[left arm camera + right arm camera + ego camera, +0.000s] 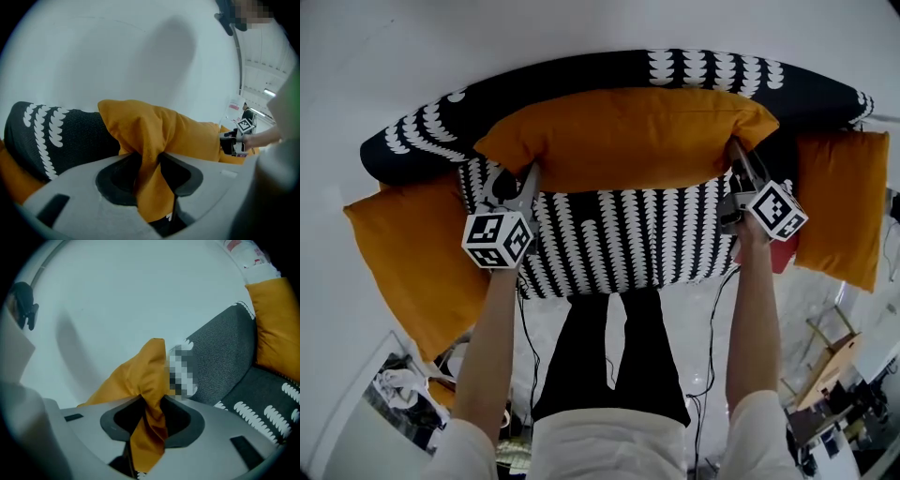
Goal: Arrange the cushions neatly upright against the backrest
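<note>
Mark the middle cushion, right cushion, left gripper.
middle cushion (628, 131): head view, centre of its face.
right cushion (842, 202): head view, centre of its face.
left gripper (518, 174): head view, between its fingertips.

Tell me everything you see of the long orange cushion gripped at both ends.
The orange fabric cushion is long, plump and rectangular, of plain woven-looking cloth that creases toward its corners. It lies lengthwise and level before the black white-patterned backrest, above the patterned seat; whether it rests on either cannot be told. The left gripper is shut on its left corner and the right gripper on its right corner, with the cloth bunched thin in each grip.
</note>
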{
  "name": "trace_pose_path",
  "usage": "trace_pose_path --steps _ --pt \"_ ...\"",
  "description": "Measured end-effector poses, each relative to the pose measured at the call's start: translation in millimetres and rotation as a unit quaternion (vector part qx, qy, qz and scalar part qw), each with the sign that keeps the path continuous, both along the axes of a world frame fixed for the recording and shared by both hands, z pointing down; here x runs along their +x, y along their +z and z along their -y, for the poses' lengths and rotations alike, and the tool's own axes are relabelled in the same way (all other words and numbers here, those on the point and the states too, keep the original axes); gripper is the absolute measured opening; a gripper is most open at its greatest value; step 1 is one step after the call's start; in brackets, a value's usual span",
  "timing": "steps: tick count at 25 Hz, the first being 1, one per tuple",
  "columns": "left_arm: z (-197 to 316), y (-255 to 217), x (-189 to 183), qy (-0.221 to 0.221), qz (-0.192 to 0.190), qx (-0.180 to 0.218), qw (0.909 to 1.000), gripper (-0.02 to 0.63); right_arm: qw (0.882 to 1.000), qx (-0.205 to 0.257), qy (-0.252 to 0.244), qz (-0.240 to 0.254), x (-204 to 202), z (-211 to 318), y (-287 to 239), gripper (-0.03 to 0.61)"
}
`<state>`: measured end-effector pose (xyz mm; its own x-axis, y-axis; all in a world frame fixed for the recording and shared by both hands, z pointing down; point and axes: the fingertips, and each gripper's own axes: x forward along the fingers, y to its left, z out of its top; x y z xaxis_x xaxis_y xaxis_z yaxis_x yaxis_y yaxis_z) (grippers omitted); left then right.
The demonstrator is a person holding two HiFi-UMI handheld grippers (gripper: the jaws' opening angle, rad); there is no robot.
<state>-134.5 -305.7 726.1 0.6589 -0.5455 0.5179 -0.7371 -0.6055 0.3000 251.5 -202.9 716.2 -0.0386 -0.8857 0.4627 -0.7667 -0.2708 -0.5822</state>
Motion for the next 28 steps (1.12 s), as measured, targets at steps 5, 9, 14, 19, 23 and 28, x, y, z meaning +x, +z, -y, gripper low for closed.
trace_pose_path --steps 5,9,14,19,23,28 --pt "12 -4 -6 -0.01 0.024 0.008 0.9996 0.271 0.999 -0.026 0.012 -0.022 17 2 0 0.181" --pt "7 -16 -15 -0.02 0.052 0.01 0.9984 0.33 0.997 -0.061 0.011 -0.036 32 -10 -12 0.241" --pt "-6 -38 -41 -0.072 0.032 -0.003 0.9968 0.33 0.998 -0.061 0.02 -0.026 40 -34 -51 0.249" --pt "-38 -79 -47 -0.05 0.008 0.001 0.9987 0.317 0.995 -0.068 -0.023 -0.07 7 -64 -93 0.247" --pt "-74 -132 -38 -0.023 -0.023 0.016 0.9994 0.228 0.986 -0.075 -0.101 -0.107 -48 -90 -129 0.19" --pt "-111 -193 -10 0.02 -0.055 0.053 0.9968 0.125 0.981 -0.042 -0.173 -0.08 -114 -104 -176 0.105"
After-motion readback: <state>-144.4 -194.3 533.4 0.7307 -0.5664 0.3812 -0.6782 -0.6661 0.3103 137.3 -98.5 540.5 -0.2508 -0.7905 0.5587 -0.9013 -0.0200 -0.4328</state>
